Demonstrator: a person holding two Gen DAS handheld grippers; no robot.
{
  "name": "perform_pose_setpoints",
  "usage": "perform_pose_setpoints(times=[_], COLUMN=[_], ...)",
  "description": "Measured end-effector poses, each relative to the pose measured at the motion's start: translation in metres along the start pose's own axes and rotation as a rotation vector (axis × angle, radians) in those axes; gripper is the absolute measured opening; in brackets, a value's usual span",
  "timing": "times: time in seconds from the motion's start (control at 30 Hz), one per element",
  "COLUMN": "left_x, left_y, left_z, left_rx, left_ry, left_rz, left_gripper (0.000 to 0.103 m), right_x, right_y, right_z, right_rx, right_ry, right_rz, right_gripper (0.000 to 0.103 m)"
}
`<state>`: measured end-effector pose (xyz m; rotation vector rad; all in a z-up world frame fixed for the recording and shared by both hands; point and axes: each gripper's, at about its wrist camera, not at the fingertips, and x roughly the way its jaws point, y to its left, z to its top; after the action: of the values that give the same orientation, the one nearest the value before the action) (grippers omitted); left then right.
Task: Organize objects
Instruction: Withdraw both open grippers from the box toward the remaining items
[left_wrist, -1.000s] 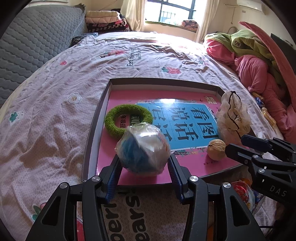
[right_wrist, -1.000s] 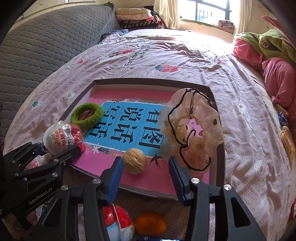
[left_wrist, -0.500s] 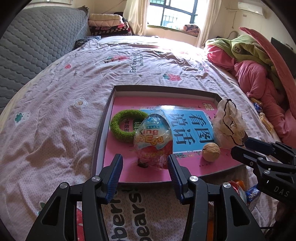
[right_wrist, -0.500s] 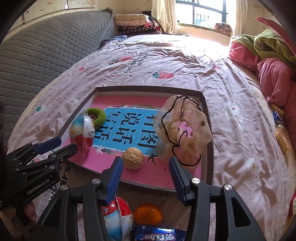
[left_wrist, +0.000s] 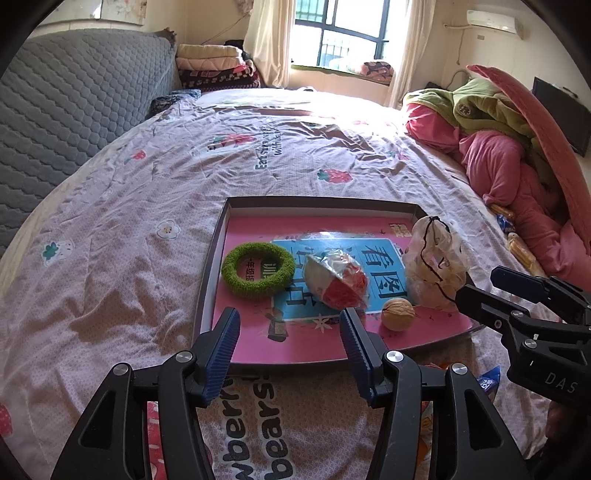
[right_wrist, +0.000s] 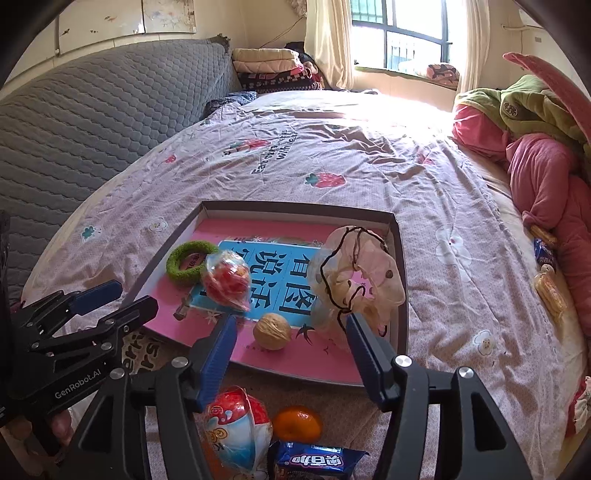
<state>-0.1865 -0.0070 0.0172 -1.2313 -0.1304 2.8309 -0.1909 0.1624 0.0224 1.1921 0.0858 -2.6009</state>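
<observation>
Wrapped egg toy (right_wrist: 226, 280) in tray (right_wrist: 400, 280): motion-blurred, label unreadable.
Second wrapped egg toy (right_wrist: 236, 424), near side of tray: partly behind right claw (right_wrist: 290, 360) finger.
Blue snack packet (right_wrist: 317, 463): cut by lower frame edge.
Orange (left_wrist: 437, 366): sliver only, behind left claw (left_wrist: 290, 350).
Book cover print under green ring (left_wrist: 258, 270): partly covered.

wrapped egg (left_wrist: 335, 282) on its side in tray (left_wrist: 218, 254), beside green ring (left_wrist: 257, 270).
</observation>
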Motion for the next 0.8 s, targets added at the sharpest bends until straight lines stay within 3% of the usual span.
perform_pose_setpoints(times=[0.17,0.8], left_x=[-0.009,-0.043], left_y=[-0.002,-0.022], left_z=[-0.001,-0.014], left_rx=[0.000,0.028], left_ry=[-0.010,-0.042], left_rz=[-0.011,-0.031], left_gripper=[0.064,0.065], right_x=[-0.009,-0.048], right_y=[0.002,-0.009], right_z=[-0.002,-0.015], right_rx=[-0.005,0.002], right_ry=[-0.016,-0.089], right_rz=[0.007,0.001], right_gripper=[0.063,0.067])
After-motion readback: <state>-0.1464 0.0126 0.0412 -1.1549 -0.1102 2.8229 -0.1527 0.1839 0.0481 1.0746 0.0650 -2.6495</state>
